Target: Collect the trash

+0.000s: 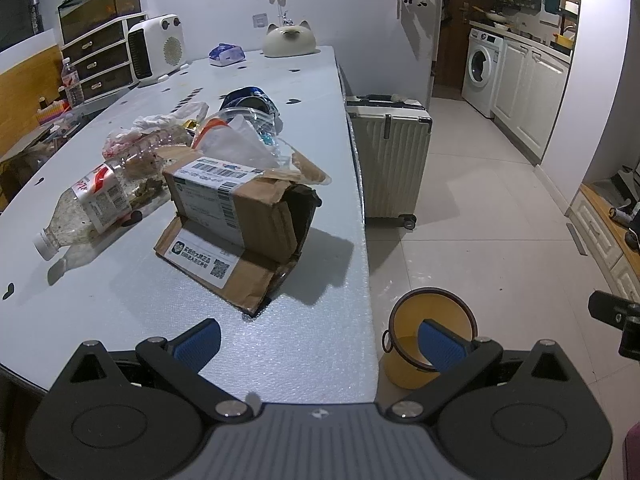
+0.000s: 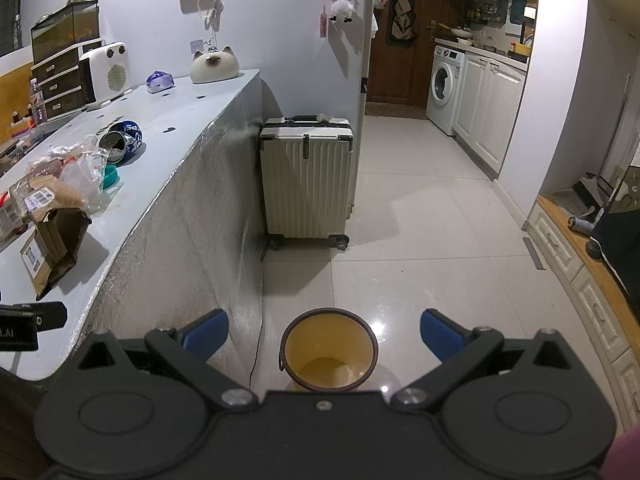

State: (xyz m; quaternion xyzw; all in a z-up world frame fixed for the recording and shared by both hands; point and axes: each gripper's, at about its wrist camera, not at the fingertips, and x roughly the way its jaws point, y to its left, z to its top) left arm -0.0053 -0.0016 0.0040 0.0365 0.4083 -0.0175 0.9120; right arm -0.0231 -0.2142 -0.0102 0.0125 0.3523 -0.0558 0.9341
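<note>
A pile of trash lies on the grey table: a torn cardboard box with shipping labels, a clear plastic bottle lying on its side, crumpled plastic bags and a blue can. A yellow bin stands on the floor by the table's corner. My left gripper is open and empty above the table's near edge, short of the box. My right gripper is open and empty above the yellow bin, which looks empty. The box and can show at the left.
A white suitcase stands on the tiled floor against the table's end. A white heater, a drawer unit and a cat-shaped holder sit at the table's far end. Kitchen cabinets and a washing machine line the right.
</note>
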